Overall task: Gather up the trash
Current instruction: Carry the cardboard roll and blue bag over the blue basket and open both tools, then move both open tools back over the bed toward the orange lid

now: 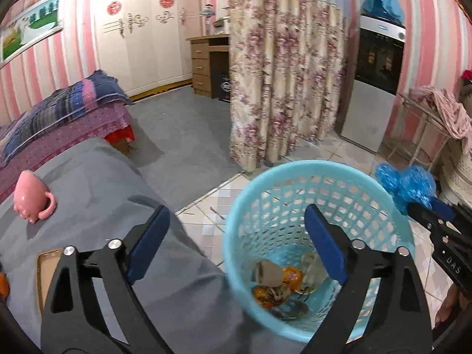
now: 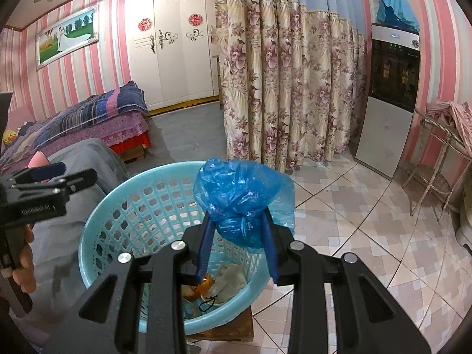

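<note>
Right claw [image 2: 238,230] grips a blue plastic bag [image 2: 240,197] over the basket [image 2: 118,206]; left claw [image 1: 236,233] gapes wide.

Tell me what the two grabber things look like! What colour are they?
Both the left gripper and the right gripper are black, with angular arms that have cut-out holes and round silver bolt heads at the joints. Their fingers carry flat blue pads. White lettering is printed on the side of each; on the right one it reads "DAS". Bare fingers of the person's hand show, with no sleeve visible.

Basket [image 2: 97,218] mouth open above; grey-covered table [image 2: 67,236] touching left; tiled floor [image 2: 354,236] free right.
</note>
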`<control>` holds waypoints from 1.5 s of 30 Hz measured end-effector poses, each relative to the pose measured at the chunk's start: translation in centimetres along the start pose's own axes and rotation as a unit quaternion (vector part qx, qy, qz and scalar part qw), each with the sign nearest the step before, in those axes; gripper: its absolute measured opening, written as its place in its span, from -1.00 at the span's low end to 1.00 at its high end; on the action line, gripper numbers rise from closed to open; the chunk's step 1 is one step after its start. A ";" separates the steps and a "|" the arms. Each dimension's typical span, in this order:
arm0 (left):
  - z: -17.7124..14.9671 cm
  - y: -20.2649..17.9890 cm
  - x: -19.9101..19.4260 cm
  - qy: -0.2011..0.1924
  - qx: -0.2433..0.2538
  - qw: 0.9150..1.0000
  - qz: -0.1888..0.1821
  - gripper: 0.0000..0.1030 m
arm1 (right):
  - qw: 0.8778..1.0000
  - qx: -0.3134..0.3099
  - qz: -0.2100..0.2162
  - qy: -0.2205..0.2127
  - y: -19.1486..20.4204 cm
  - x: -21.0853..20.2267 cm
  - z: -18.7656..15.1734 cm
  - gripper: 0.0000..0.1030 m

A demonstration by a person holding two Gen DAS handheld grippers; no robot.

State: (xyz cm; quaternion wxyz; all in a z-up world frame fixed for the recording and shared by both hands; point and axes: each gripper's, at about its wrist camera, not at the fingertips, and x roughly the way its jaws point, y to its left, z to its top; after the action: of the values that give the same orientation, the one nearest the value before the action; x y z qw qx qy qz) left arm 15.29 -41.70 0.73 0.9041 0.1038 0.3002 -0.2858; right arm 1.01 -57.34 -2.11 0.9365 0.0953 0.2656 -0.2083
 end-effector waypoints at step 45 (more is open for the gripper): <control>-9.0 22.7 -13.2 0.017 -0.151 0.978 0.145 0.89 | 0.999 -0.030 0.028 -0.002 13.5 1.9 -0.4 0.87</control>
State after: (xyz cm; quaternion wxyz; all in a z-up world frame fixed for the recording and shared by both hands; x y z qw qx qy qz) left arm 15.41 -14.02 1.90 0.9360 0.0137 0.3368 -0.1011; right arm 8.27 -45.75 -2.59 0.9449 0.0741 0.2669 -0.1745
